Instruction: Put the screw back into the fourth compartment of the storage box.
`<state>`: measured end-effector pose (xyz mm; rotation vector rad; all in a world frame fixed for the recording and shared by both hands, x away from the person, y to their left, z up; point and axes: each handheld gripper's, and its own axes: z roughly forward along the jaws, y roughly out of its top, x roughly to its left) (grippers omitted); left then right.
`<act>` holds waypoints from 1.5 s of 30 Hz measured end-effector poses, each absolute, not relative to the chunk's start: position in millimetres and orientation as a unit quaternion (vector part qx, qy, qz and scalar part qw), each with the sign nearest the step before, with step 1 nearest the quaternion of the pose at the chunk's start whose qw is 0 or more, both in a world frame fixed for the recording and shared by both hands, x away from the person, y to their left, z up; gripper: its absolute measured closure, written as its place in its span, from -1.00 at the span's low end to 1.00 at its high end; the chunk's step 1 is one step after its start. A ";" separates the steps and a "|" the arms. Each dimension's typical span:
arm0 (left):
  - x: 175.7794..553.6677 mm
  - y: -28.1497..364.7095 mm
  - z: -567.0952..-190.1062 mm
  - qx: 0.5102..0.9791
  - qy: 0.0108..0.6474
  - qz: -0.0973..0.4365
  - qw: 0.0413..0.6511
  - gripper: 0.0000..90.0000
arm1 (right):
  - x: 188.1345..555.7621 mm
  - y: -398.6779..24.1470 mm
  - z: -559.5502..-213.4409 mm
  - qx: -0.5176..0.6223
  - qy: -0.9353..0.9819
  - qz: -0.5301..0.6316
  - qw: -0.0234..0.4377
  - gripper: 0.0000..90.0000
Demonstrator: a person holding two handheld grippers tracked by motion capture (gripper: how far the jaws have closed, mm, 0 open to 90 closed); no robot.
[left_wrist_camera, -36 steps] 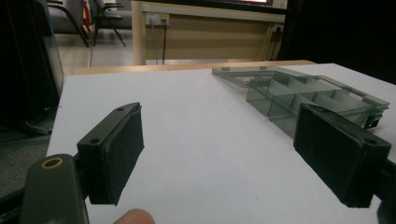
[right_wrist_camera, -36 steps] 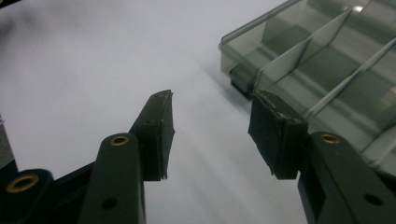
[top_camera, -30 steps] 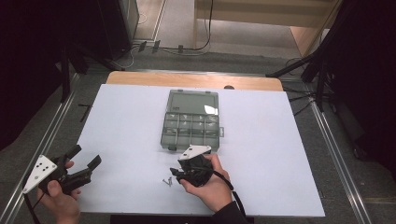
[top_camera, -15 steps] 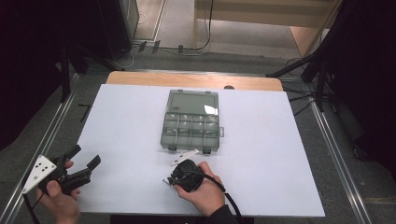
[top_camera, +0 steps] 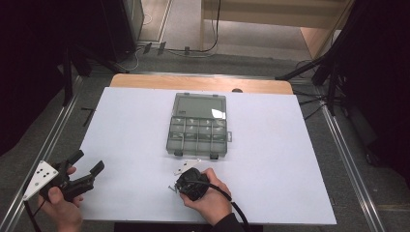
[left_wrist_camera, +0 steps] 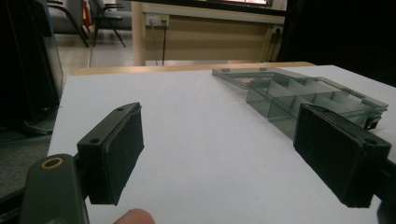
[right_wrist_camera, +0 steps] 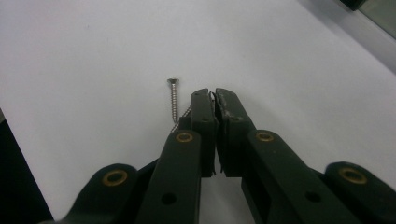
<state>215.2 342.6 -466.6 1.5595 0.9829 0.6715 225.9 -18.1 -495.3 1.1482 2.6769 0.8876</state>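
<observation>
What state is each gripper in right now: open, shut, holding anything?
Left gripper: open, jaws wide apart, holding nothing.
Right gripper: jaws just closed shut, beside a screw; whether anything is pinched cannot be told.

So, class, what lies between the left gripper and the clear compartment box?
Nothing: between the open left gripper and the compartment box there is bare white table. The high view and the left gripper view both show it.

no readable text, labels (or numbers)
</observation>
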 end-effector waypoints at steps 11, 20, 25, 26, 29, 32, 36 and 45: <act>215.7 342.5 -466.9 0.661 0.415 0.283 0.557 -0.64 | 226.9 -23.9 -498.1 0.374 0.873 0.309 0.040 0.99; 215.6 340.5 -467.1 0.662 0.413 0.283 0.557 -0.64 | 229.6 -38.7 -484.5 0.385 0.857 0.340 0.034 0.99; 215.5 339.7 -467.4 0.666 0.411 0.283 0.555 -0.64 | 231.9 -49.6 -476.5 0.389 0.850 0.354 0.040 0.99; 215.5 339.6 -467.5 0.666 0.411 0.283 0.555 -0.64 | 232.3 -51.8 -474.4 0.390 0.848 0.356 0.040 0.99; 215.3 339.8 -467.5 0.665 0.412 0.282 0.555 -0.64 | 234.0 -55.8 -470.3 0.387 0.847 0.361 0.045 0.99; 215.3 340.1 -467.5 0.665 0.413 0.283 0.555 -0.64 | 236.3 -60.2 -465.2 0.387 0.844 0.368 0.049 0.99; 215.3 339.9 -467.6 0.666 0.412 0.283 0.554 -0.64 | 239.4 -65.3 -459.4 0.391 0.838 0.377 0.051 0.99; 215.3 339.4 -467.9 0.666 0.412 0.281 0.555 -0.64 | 246.5 -73.3 -444.8 0.391 0.834 0.385 0.063 0.99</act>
